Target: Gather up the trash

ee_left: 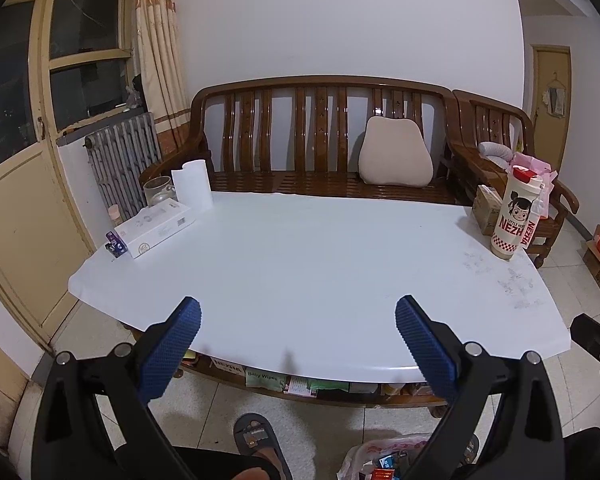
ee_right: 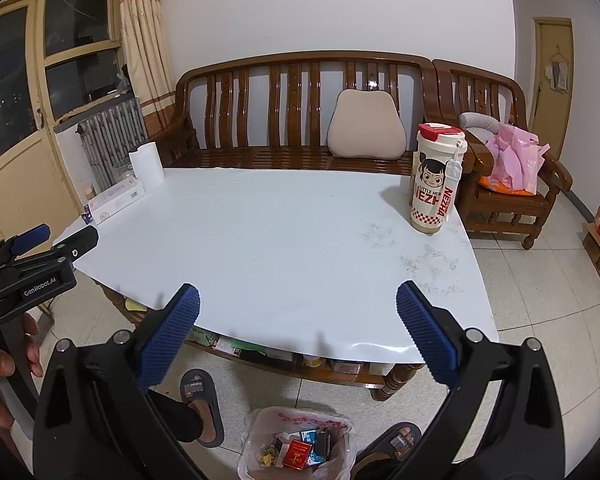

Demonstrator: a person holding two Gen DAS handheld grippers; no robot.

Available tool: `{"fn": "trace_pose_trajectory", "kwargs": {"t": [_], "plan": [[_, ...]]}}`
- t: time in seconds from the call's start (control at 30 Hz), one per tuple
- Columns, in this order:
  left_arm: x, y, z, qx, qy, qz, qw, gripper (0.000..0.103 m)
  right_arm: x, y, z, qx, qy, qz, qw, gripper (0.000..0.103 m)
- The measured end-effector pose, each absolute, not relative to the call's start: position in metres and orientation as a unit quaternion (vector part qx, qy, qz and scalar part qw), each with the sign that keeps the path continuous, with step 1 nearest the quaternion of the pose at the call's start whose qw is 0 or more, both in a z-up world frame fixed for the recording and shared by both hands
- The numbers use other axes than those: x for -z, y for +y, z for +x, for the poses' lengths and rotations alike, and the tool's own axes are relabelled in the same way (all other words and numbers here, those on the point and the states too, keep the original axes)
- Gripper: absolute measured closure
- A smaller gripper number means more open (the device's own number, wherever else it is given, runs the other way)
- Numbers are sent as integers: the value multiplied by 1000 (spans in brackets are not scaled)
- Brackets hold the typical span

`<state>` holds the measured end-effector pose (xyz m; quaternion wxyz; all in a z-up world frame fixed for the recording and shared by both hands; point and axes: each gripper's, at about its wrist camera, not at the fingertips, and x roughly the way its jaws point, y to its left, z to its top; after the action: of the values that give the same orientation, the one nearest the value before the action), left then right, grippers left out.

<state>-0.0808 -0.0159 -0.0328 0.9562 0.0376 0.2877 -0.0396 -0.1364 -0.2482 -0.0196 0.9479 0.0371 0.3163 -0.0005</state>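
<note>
A trash bin lined with a white plastic bag [ee_right: 260,432] stands on the floor between the person's feet, holding several small boxes and wrappers [ee_right: 300,450]; its bag [ee_left: 360,456] shows at the bottom of the left wrist view. My left gripper [ee_left: 298,312] hangs open over the near edge of the white table [ee_left: 300,264], nothing between its blue pads. My right gripper [ee_right: 298,300] is open too, empty, above the table's [ee_right: 260,240] near edge. The left gripper [ee_right: 40,240] also appears at the left of the right wrist view, held by a hand.
A white box [ee_left: 154,228], a small purple pack [ee_left: 114,245], a paper roll [ee_left: 192,184] and a glass jar [ee_left: 158,190] sit at the table's far left. A tall printed cup [ee_right: 436,178] stands at the far right. A wooden sofa [ee_left: 320,140] is behind. Sandalled feet [ee_right: 202,404] flank the bin.
</note>
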Motion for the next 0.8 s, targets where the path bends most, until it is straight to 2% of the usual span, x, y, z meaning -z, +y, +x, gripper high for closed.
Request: {"fn": "trace_pose_trajectory", "kwargs": {"t": [0.8], "plan": [[32, -20, -80, 40, 289, 39, 956, 8, 19, -245, -137, 1, 317, 39, 948, 7]]}}
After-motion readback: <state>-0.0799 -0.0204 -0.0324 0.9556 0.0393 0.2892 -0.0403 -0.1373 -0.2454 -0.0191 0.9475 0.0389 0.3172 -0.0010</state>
